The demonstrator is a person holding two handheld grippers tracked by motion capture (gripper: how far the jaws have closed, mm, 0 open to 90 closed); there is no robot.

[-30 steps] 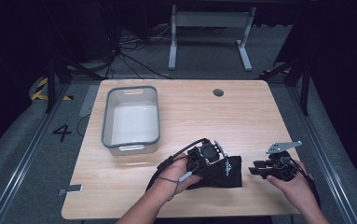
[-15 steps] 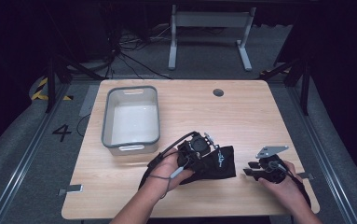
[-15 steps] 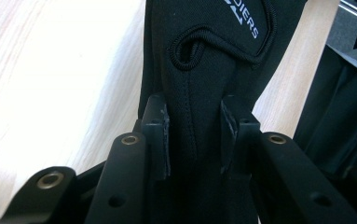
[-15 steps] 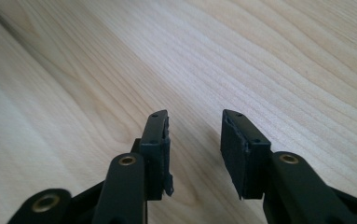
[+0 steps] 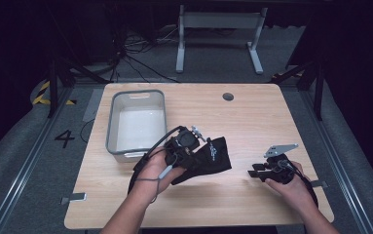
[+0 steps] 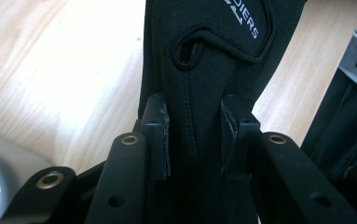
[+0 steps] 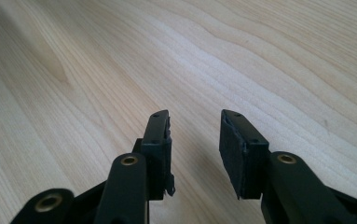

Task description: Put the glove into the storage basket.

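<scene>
Lower part of the high view: two forearms enter from the bottom edge. The left hand (image 5: 157,170), at lower centre, carries the left gripper (image 5: 194,141); the right hand (image 5: 291,183), at lower right, carries the right gripper (image 5: 253,171).

Left gripper: clamped on a black fabric pouch (image 5: 207,158). In the left gripper view both pads (image 6: 160,135) press against the sides of a narrow fold of the pouch (image 6: 199,93), which rises from between the jaws to the top of the frame. A stitched seam loop and white lettering show near the upper centre. In the high view the pouch hangs from the gripper just left of frame centre, its lower end close to the wooden table (image 5: 252,117); contact with the surface cannot be determined.

Right gripper: jaws apart, nothing between them. In the right gripper view the pads (image 7: 234,149) frame bare wood grain. The gripper sits low over the table, well apart from the pouch, with a grey three-cornered plate (image 5: 280,149) on top.

Middle of the high view: a grey bin (image 5: 136,124) stands on the table's left half, just beside the left gripper, its pale interior visible.

Far: a round dark grommet (image 5: 228,96) near the table's back edge; beyond it, a grey metal stand (image 5: 219,29) and cables on the floor.
</scene>
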